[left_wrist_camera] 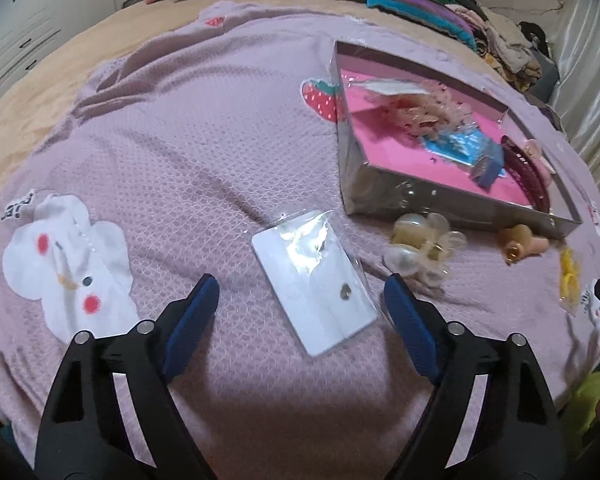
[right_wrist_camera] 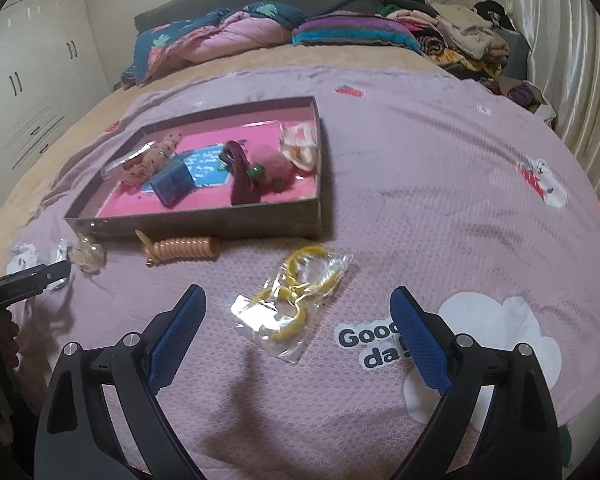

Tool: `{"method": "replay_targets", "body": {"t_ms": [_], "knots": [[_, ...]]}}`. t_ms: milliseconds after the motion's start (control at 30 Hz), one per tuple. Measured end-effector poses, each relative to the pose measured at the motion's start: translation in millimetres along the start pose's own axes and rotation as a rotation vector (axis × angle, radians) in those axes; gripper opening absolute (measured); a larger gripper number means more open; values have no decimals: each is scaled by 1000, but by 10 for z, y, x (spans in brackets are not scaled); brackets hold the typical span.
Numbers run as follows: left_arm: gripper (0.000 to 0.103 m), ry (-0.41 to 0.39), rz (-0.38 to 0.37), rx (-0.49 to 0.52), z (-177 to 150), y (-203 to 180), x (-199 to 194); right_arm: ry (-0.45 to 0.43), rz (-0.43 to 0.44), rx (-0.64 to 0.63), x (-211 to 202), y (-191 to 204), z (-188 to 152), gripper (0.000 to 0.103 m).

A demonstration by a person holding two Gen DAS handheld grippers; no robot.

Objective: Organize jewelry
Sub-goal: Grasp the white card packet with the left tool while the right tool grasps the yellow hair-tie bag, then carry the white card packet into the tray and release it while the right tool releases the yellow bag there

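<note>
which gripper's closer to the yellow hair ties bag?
Right. The right gripper hangs open just above the yellow hair ties bag, jaws either side. The left gripper is off to its left, open over the white card packet.

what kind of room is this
Most likely a bedroom: the work surface is a bed covered by a lilac blanket, with bundled bedding and a pile of clothes at its far end, and white wardrobe doors along the wall.

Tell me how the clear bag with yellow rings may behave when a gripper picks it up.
The clear bag looks thin and crinkled, so it will probably flop and feel slippery. The yellow rings seem loose inside, so they may slide to one end. It is probably very light.
</note>
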State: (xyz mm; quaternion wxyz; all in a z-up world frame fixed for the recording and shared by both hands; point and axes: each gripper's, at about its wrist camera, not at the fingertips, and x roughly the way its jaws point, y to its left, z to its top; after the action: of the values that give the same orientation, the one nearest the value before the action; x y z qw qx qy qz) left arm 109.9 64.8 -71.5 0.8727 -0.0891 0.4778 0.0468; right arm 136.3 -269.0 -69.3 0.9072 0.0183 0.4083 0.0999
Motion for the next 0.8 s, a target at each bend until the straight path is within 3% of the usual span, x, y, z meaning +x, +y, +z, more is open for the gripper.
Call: {"method": "replay_targets", "body": {"t_ms": [67, 200, 267, 467, 500, 567, 600, 633, 800], "knots": [[71, 3, 3, 19, 26, -37, 49, 14, 2, 18, 58, -33, -14, 93], [47, -11, 34, 89, 16, -151, 65, 48, 2, 50, 160, -87, -32, 93], [41, -12, 23, 89, 11, -147, 47, 65, 2, 72, 210, -125, -35, 93], [38, -21, -41, 43, 5, -33, -50, 94, 12, 127, 395, -174, 42, 91], [37, -26, -48, 40, 6, -34, -70, 99, 6, 118, 441, -155, 57, 87], [37, -42, -59, 38, 4, -23, -132, 112, -11, 81, 521, -85, 64, 62], [37, -47, -59, 38, 13, -36, -143, 111, 0, 63, 536, -47, 53, 57], [37, -56, -58, 38, 9, -33, -172, 108, 7, 43, 539, -7, 40, 45], [37, -83, -61, 37, 39, -54, -272, 106, 57, -50, 443, 219, -62, 41]]}}
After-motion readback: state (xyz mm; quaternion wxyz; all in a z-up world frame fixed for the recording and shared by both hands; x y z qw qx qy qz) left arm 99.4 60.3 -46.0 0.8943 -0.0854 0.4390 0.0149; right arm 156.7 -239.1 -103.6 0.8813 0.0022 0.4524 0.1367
